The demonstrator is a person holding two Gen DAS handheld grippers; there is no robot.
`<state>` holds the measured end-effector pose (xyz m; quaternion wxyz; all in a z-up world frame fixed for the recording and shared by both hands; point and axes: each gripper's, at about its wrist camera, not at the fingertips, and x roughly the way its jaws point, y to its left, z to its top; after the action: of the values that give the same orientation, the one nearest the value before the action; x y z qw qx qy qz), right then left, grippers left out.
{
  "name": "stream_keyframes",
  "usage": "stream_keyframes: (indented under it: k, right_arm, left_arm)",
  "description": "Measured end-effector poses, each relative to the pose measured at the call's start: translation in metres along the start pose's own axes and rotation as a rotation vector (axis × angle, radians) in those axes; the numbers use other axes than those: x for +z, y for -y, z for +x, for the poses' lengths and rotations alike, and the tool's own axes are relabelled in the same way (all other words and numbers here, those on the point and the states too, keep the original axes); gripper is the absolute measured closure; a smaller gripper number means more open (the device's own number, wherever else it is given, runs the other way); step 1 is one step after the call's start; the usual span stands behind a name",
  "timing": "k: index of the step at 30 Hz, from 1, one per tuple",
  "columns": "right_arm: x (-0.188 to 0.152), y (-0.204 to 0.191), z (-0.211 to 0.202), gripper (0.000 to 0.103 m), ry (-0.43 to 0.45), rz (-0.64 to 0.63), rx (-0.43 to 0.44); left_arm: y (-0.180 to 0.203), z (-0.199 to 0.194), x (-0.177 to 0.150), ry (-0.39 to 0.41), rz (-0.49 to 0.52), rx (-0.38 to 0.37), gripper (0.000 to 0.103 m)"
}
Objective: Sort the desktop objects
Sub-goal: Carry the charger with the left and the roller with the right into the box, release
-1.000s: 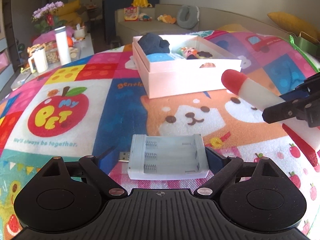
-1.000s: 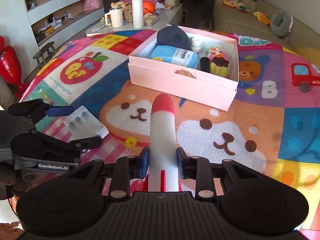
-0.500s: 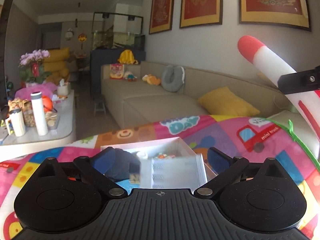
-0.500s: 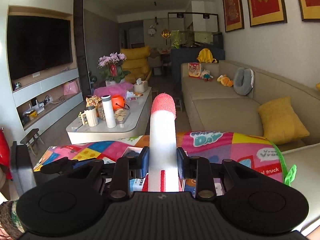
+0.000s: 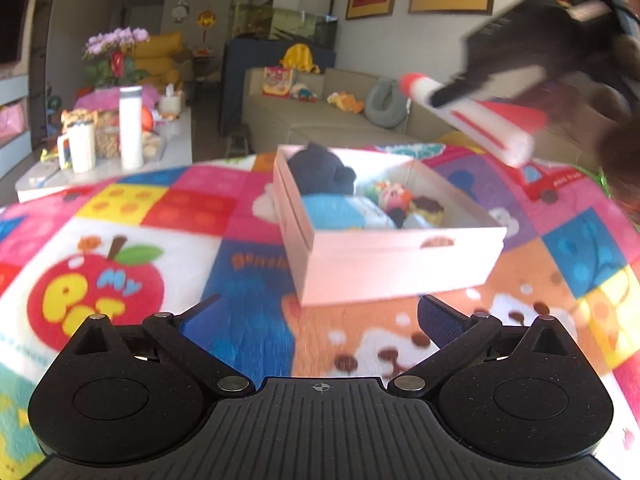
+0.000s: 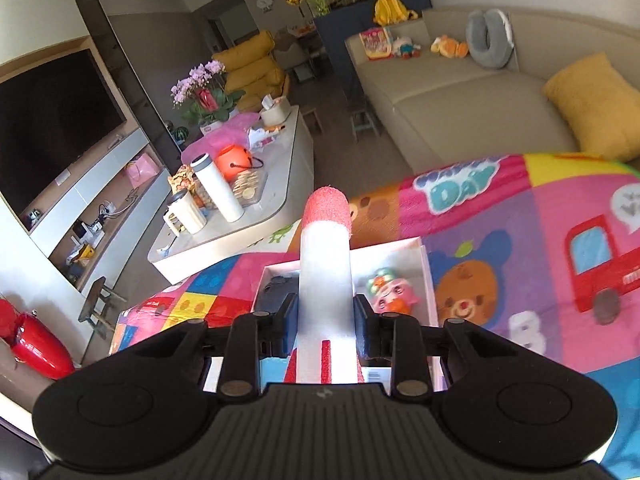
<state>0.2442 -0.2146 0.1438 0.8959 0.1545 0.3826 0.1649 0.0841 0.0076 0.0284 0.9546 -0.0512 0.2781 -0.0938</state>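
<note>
- The right gripper (image 6: 325,322) is clamped on a white foam rocket with a red tip (image 6: 326,280), carried in the air above the open pale pink cardboard box (image 5: 396,264)
- The left gripper (image 5: 320,316) has its jaws opening wide with nothing between them, low over the colourful cartoon play mat (image 5: 120,240), just in front of the box
- Inside the box lie a dark navy plush toy (image 5: 320,172), a light blue packet (image 5: 332,212) and a small pink cartoon figure (image 6: 390,294)
- A white coffee table (image 6: 276,196) stands beyond the mat
</note>
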Motion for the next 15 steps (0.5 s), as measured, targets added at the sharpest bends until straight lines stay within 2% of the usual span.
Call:
stream_keyframes:
  k: [3,5,6,10,14,15]
  right_arm:
    - [-0.005,-0.005,0.038,0.074,-0.036,0.044,-0.014]
    - [-0.013,-0.007,0.05,0.047,-0.034,0.046,-0.075]
    - [-0.019,-0.007,0.051,0.042,-0.016,0.04,-0.101]
    - [-0.036,0.005,0.031,0.031,0.031,-0.002,-0.134]
    - [-0.069,0.01,-0.005,0.007,0.112,-0.096,-0.169]
    - [-0.081,0.011,-0.013,0.003,0.126,-0.128,-0.18]
  left_arm:
    - [-0.002,-0.002,-0.003,-0.018,0.004,0.001,0.0]
    - [-0.004,-0.004,-0.002,-0.022,0.009,0.013,0.0]
    - [-0.003,-0.004,-0.003,-0.024,0.014,0.016,0.0]
    - [0.0,-0.003,-0.006,-0.021,0.013,-0.008,0.0]
    - [0.01,0.001,-0.01,-0.032,0.016,0.024,0.0]
    - [0.013,0.001,-0.011,-0.034,0.02,0.044,0.0]
